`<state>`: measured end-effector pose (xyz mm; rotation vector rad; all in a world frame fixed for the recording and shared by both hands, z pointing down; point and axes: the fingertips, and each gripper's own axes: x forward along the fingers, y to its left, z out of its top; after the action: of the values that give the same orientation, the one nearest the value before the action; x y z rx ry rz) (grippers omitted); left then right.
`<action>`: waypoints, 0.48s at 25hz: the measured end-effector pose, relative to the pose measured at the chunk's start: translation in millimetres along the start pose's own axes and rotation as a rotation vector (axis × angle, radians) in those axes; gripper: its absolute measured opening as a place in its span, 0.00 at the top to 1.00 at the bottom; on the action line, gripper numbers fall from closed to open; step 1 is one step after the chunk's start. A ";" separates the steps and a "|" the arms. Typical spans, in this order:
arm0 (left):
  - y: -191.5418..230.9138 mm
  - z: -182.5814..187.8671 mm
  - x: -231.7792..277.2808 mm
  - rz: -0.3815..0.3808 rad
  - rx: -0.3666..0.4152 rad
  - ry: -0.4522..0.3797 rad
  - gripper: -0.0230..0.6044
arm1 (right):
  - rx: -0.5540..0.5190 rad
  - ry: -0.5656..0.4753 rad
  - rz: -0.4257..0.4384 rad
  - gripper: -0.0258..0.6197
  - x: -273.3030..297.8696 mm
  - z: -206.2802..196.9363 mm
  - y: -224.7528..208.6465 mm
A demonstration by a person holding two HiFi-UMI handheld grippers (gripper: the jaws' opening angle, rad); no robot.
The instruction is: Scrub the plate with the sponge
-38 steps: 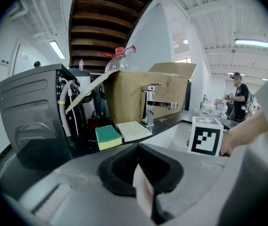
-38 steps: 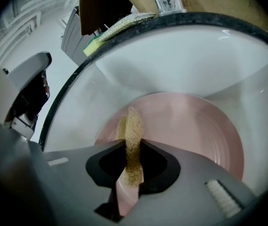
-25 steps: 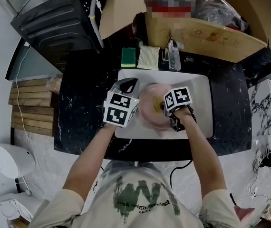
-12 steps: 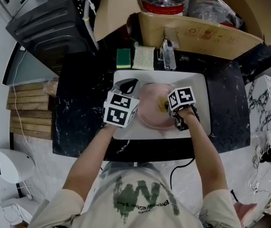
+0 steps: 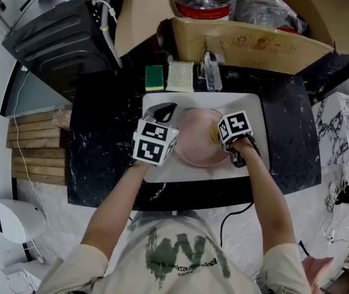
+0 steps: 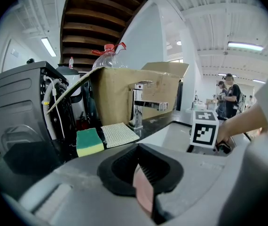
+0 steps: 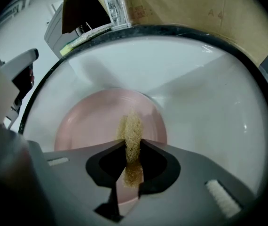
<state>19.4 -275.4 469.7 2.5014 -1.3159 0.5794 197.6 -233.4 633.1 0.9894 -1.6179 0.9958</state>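
Scrubbing step: mid-scrub by my read; sponge (image 7: 132,134) sits on the face of the plate (image 7: 89,126), just ahead of the right claw (image 7: 131,166).
Right claw: clenched on the sponge; the tan mesh wad is pinched between both jaws, its tip poking forward over the plate.
Left claw (image 6: 144,182): clenched on the plate rim; the pink edge shows between its jaws. Looks like it is steadying the plate.
Plate place: inside the white sink (image 7: 204,93), between the two claws, with the left claw at its left edge and the right claw over its right part.
Next move: judged, drag the sponge away from the right claw toward the far rim. The left claw needs a firm grip so the plate doesn't slide.
Beyond left claw: green-yellow sponge (image 6: 89,141) and white mesh pad (image 6: 119,134) lie on the bench (image 5: 101,139) ahead-left, apart from both claws; faucet (image 6: 141,105) straight ahead.
Hidden: cannot tell if the sponge presses the plate or just hovers. The right claw body covers the plate's near part. In the head view the marker cubes (image 5: 155,142) cover both sets of jaws. No dirt or suds can be made out.
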 end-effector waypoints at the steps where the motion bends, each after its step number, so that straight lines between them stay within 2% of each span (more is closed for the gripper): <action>1: -0.3 0.1 0.3 -0.002 0.001 0.000 0.96 | -0.003 0.001 -0.013 0.87 -1.2 -0.4 -3.3; 8: -3.3 0.6 1.4 -0.011 0.007 -0.003 0.96 | -0.037 0.013 -0.096 0.87 -9.5 -1.8 -22.5; 12: -2.1 0.9 0.9 -0.010 0.007 -0.002 0.96 | -0.027 0.013 -0.113 0.87 -13.9 -3.0 -29.6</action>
<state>21.9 -275.2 469.2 2.5131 -1.3027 0.5807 229.0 -238.6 624.9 1.0423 -1.5433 0.8996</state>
